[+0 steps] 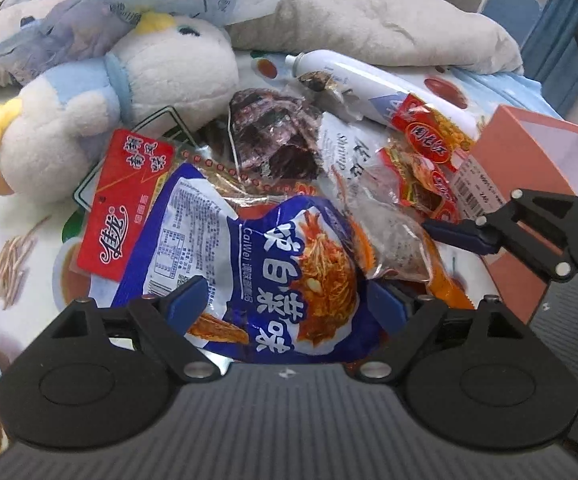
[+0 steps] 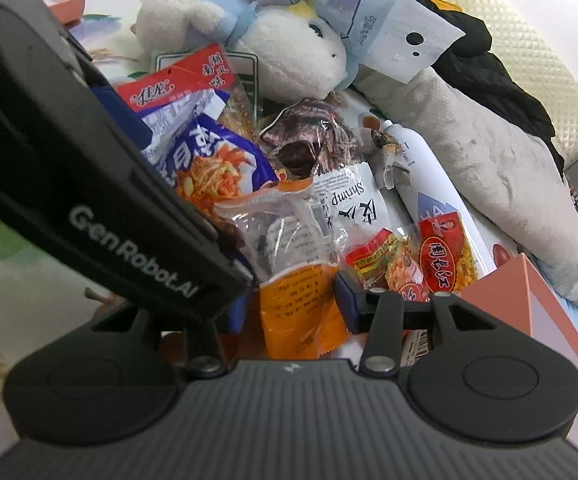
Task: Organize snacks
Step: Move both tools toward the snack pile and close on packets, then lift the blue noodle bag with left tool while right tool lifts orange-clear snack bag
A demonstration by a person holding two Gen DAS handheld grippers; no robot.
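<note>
A heap of snack packets lies on a printed bedsheet. My left gripper point(image 1: 285, 304) stands open, its blue pads point(image 1: 187, 298) astride a blue noodle-print bag point(image 1: 257, 248). Beside that bag lies a clear packet with an orange bottom point(image 2: 301, 304). My right gripper point(image 2: 293, 308) is shut on it; its right pad point(image 2: 347, 300) touches the packet's edge, and the left gripper's body hides most of the other finger. In the left wrist view one right-gripper pad point(image 1: 457, 236) rests against the same packet point(image 1: 401, 240). A salmon-pink open box point(image 1: 529, 148) stands just right of the heap.
A red flat packet point(image 1: 125, 200), a dark foil bag point(image 1: 273, 136) and small red packets point(image 1: 429, 136) crowd the heap. A white plush toy point(image 1: 149, 72), a white spray can point(image 1: 369, 80) and a grey pillow point(image 1: 389, 20) lie behind. The two grippers sit close together.
</note>
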